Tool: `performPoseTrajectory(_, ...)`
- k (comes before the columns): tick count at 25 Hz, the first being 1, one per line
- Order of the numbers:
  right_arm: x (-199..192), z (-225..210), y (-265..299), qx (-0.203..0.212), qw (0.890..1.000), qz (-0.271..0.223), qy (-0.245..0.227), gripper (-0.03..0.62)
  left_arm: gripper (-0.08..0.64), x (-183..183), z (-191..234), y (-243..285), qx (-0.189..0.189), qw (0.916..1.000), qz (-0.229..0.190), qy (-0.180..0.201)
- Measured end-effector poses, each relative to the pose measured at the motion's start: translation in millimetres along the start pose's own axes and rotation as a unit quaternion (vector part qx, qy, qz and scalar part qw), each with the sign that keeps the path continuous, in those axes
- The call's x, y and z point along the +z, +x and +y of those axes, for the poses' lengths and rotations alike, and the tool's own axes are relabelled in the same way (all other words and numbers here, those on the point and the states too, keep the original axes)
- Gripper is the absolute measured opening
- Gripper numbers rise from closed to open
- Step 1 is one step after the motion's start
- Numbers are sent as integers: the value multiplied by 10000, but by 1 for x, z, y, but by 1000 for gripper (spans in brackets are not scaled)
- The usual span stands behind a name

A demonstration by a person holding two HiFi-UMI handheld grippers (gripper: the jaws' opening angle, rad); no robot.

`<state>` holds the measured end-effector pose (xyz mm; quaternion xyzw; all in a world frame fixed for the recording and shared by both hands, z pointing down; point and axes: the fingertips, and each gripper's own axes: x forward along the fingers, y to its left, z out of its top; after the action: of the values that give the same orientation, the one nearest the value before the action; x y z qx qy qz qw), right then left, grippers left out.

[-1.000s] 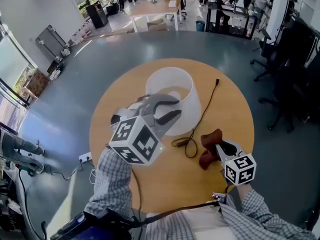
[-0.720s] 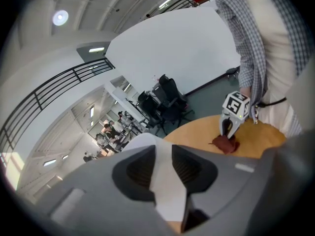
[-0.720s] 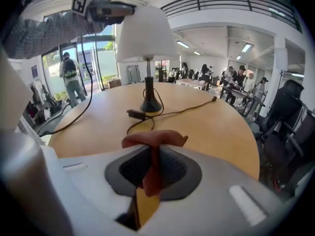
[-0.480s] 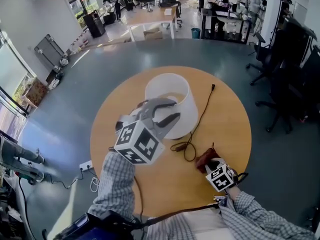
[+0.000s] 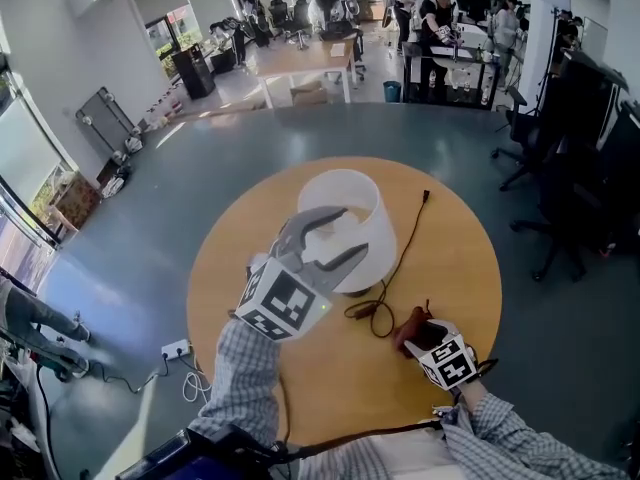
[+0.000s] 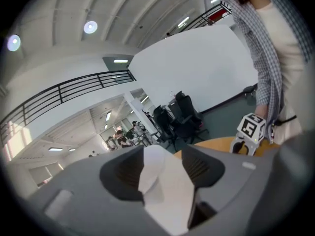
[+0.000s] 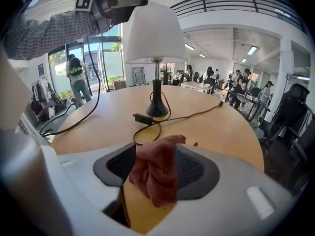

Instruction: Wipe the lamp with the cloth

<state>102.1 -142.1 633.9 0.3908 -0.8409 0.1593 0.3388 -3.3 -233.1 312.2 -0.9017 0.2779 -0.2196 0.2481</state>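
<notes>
The lamp, with a white shade (image 5: 352, 200) and a black base (image 7: 157, 105), stands mid-table. My left gripper (image 5: 352, 231) straddles the shade's near rim. Its jaws are opening, and in the left gripper view the thin shade wall (image 6: 170, 193) stands between the left gripper's (image 6: 163, 169) spread pads. A reddish-brown cloth (image 5: 408, 325) lies bunched on the table at the front right. My right gripper (image 5: 424, 331) sits low over it. Its jaws are opening too, and in the right gripper view the cloth (image 7: 158, 177) lies between the right gripper's (image 7: 155, 167) wide pads.
The lamp's black cord (image 5: 402, 246) runs across the round wooden table (image 5: 455, 253), with an inline switch (image 7: 142, 118) near the base. Black office chairs (image 5: 590, 198) stand to the right. A power strip (image 5: 175, 349) lies on the floor at the left.
My right gripper came down to the tabletop with the cloth and spread its jaws. The left gripper stayed at the shade's rim and its jaws spread wider.
</notes>
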Motion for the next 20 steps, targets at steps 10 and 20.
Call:
performPoseTrajectory(10,86,6,-58,71,9850,-1625,570,25,59,-24,-47,-47,694,9872,-406,-1380)
performPoseTrajectory(20,119,52,-71,788,9719,-2063,819,5,5,-67,-157,-54,180,9561,-187,-2920)
